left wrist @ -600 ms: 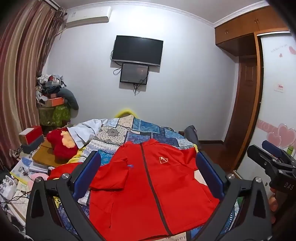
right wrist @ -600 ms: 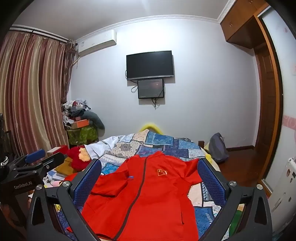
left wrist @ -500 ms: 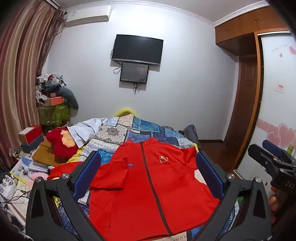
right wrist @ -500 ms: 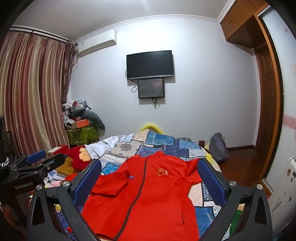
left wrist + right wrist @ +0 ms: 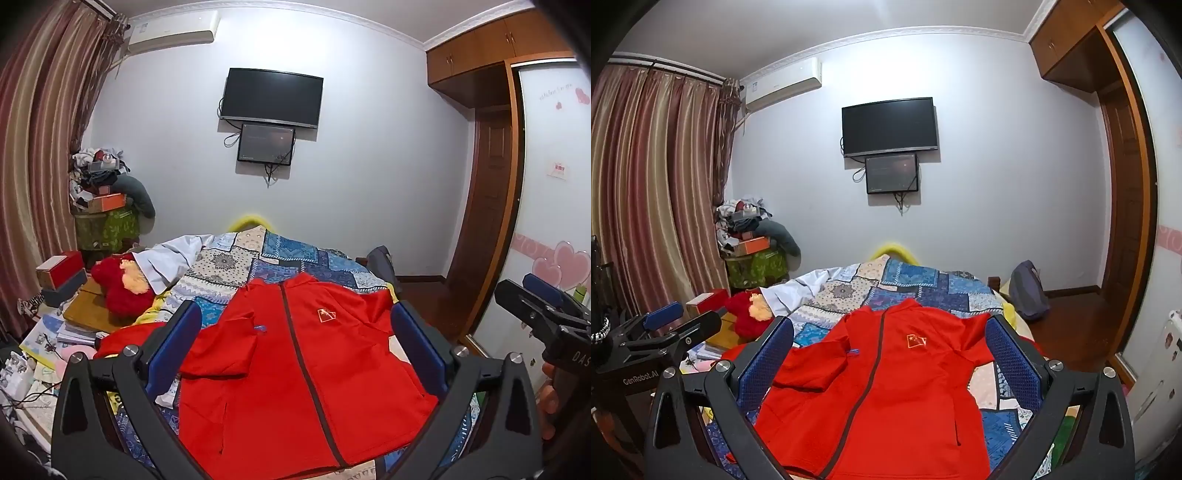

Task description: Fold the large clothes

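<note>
A: Lying front-up on the bed (image 5: pixel 280 254), the red jacket (image 5: pixel 306 369) is spread over the patchwork quilt (image 5: pixel 923 284), its dark zip running from the collar down toward the cameras. A small flag badge (image 5: pixel 916 340) sits on the chest.

B: And the sleeves?

A: The one on the picture's left is folded in across the front, its cuff near the zip. The other sleeve runs out toward the picture's right edge of the bed.

B: How do the tools stand?

A: The left gripper (image 5: pixel 295 350) has its jaws spread wide with nothing between the blue pads, and the jacket shows in the gap, apart from them. The right gripper (image 5: pixel 890 358) is just as wide and just as empty, above the near part of the jacket.

B: Can each see the other?

A: Yes. In the left wrist view the right gripper (image 5: pixel 535 310) shows at the picture's right edge with part of a hand (image 5: pixel 550 398) below it. In the right wrist view the left gripper (image 5: pixel 672 325) shows at the picture's left edge.

B: What else is around?

A: A red plush toy (image 5: pixel 118 284) lies beside the bed at the picture's left, with books and boxes near it. On the far wall hang a television (image 5: pixel 889 125), a smaller screen (image 5: pixel 892 173) below it, and an air conditioner (image 5: pixel 783 83) near the striped curtains (image 5: pixel 653 184).
</note>
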Demonstrator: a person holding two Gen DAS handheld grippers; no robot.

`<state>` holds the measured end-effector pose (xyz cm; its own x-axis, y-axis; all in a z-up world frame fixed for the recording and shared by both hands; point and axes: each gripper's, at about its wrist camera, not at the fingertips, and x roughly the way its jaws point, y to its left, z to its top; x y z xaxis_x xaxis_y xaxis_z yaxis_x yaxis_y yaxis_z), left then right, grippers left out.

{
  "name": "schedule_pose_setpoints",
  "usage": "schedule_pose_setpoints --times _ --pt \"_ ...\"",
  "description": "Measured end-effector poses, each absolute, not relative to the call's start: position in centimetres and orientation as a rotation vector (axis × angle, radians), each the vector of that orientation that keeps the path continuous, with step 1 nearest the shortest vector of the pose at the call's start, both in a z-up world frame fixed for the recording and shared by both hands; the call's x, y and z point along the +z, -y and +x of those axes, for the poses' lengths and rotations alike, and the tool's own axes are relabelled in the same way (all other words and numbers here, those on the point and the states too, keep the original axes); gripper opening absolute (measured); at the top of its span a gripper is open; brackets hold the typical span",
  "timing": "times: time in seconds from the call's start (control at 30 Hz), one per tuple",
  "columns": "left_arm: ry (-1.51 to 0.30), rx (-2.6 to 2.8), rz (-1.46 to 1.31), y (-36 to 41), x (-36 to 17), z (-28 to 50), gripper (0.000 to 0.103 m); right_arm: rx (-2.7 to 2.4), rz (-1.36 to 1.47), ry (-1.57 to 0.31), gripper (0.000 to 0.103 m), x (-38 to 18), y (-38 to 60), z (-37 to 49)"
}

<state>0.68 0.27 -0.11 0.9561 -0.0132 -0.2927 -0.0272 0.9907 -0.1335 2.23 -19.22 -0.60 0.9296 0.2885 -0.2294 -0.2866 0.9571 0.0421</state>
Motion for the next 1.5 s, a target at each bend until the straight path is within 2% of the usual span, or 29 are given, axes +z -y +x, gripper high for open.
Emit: schedule_pose_setpoints --times 1.5 --pt "-0.291 0.009 -0.145 -0.40 -0.13 0.80 0.103 0.303 0.027 -0.242 0.103 -0.97 19.02 2.40"
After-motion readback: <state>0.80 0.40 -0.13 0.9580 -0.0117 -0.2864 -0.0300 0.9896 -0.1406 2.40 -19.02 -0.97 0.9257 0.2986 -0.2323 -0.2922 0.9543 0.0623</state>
